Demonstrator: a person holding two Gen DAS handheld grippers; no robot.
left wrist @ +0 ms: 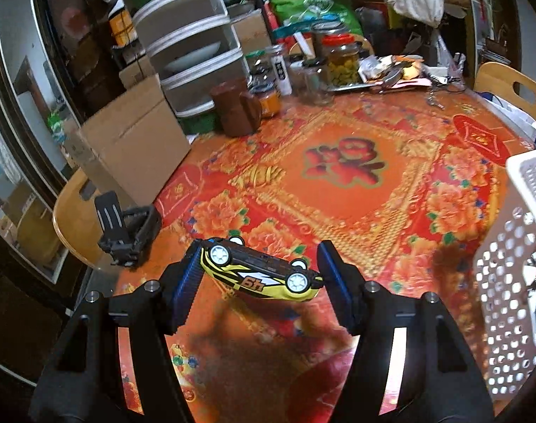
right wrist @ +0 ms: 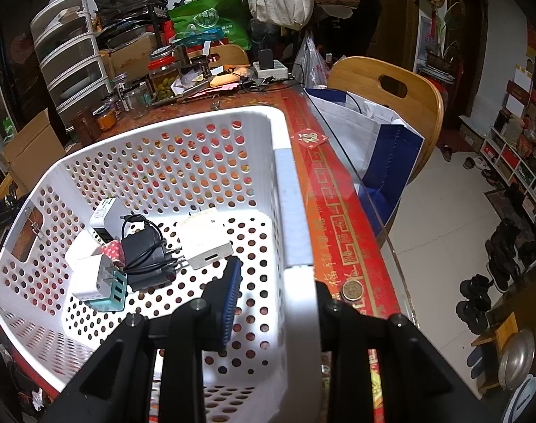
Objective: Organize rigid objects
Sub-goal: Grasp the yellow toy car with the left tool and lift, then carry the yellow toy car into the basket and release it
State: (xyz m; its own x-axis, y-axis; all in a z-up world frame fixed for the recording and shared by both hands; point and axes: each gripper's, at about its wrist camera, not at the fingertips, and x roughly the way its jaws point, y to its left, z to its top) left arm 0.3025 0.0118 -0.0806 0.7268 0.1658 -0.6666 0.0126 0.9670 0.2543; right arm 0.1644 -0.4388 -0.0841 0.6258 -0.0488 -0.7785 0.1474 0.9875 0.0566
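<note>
open tablecloth [left wrist: 342, 190] lies left of the white basket [left wrist: 507, 303]; jars [left wrist: 342, 67] crowd beyond it, a black stand [left wrist: 127, 232] farther left, chargers [right wrist: 144, 250] inside.

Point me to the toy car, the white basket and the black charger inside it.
toy car [left wrist: 259, 273]: left wrist view, yellow side panel.
white basket [right wrist: 296, 218]: right wrist view, right rim.
black charger [right wrist: 144, 250]: right wrist view, body under its cord.

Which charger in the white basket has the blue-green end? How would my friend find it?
Look inside the white basket, at the pile of chargers on its floor. The one nearest the camera, left of the black charger, is a white plug. Only it has a teal end with slots.
</note>
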